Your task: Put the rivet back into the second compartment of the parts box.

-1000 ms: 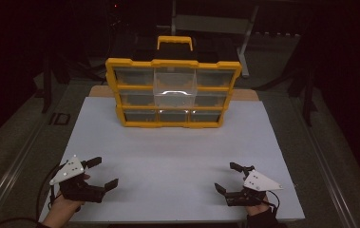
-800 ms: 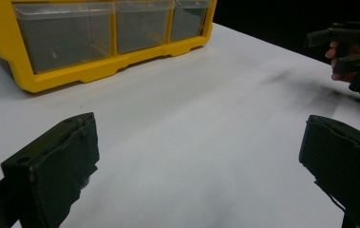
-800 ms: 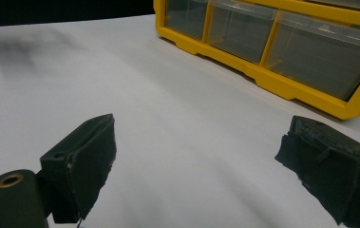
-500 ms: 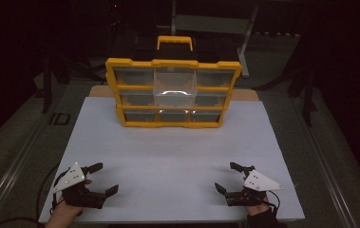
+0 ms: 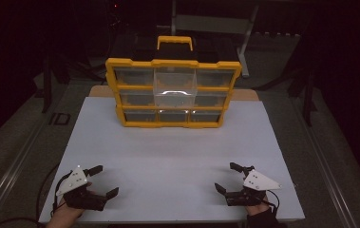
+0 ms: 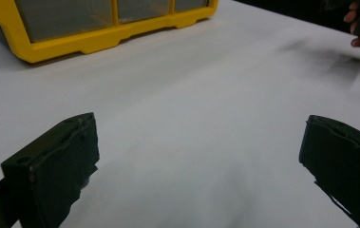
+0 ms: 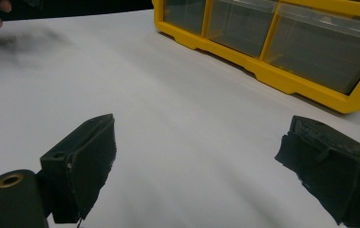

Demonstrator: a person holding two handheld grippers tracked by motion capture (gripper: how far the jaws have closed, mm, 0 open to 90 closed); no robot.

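While both grippers rest low at the near edge of the white tabletop (image 5: 177,152), a yellow organizer box (image 5: 173,92) with clear-fronted compartments and a yellow handle stands at the far side, well apart from them. At the near left corner the left gripper (image 5: 102,181) has its jaws spread wide with nothing between them, a hand (image 5: 66,216) behind it. Near the right corner the right gripper (image 5: 228,178) likewise has its jaws spread and empty. Each gripper view looks across bare white surface toward the box's lower yellow frame.
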